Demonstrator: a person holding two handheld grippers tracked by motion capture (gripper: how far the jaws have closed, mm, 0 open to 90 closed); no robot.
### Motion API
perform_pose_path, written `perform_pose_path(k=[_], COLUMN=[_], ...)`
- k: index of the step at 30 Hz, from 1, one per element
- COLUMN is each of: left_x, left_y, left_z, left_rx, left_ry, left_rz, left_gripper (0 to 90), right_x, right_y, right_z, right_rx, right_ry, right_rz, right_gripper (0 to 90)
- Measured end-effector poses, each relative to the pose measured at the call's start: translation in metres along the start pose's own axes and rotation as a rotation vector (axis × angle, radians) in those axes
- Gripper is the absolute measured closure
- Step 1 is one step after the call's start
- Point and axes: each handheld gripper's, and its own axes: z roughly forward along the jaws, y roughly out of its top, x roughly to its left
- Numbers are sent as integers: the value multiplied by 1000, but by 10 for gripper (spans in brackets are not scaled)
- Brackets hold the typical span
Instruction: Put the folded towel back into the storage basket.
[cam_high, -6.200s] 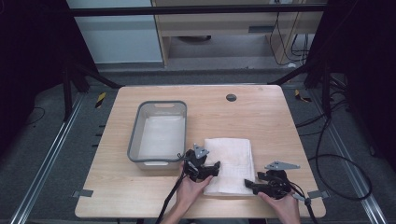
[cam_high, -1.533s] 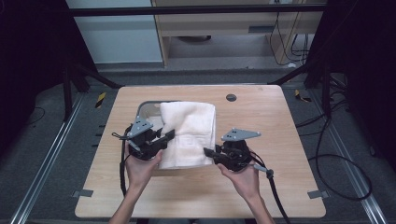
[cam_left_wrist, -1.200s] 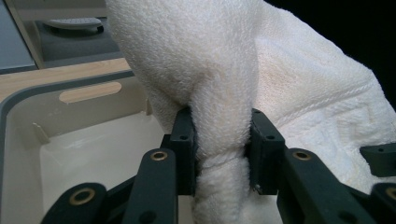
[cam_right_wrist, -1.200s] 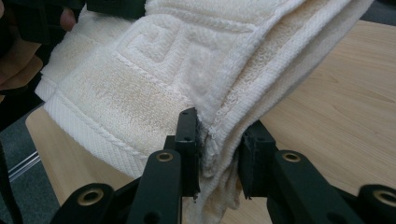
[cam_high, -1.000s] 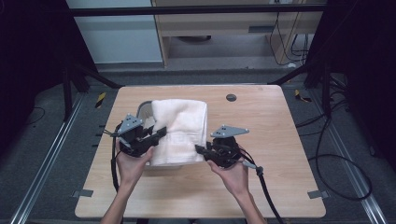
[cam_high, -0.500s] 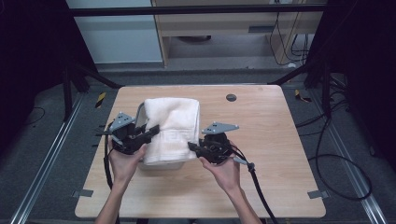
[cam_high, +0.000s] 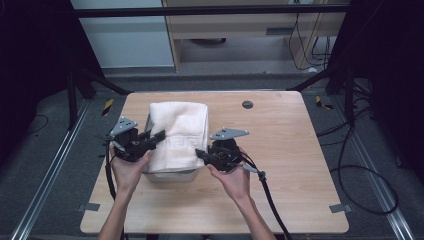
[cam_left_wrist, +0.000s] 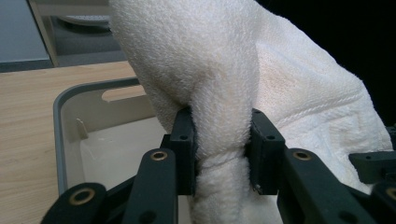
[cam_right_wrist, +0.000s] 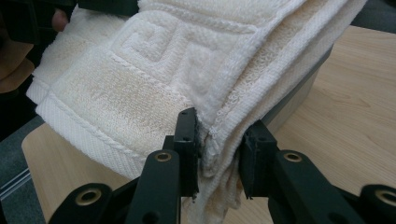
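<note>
The towel (cam_high: 177, 132) was held over the bin (cam_left_wrist: 70, 135), pinched by the left gripper (cam_high: 156, 137) and the right gripper (cam_high: 201, 154). If released unevenly, it could be left draped over the rim.

The towel (cam_high: 178, 134) lies over the bin (cam_high: 170, 175), which sits on the worktop (cam_high: 300, 165) left of centre. The left tool (cam_high: 152, 139) is at the towel's left edge, the right tool (cam_high: 202, 154) at its right.
</note>
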Motion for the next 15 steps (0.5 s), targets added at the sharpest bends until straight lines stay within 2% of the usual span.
perform_pose_path(k=[15], left_x=[20], left_y=[1], left_z=[-1], left_rx=[-1], left_ry=[19], left_rz=[-13], left_gripper=[669], right_x=[7], right_y=[7], right_z=[21], right_rx=[-9], right_ry=[-8], right_rz=[-5], right_gripper=[716])
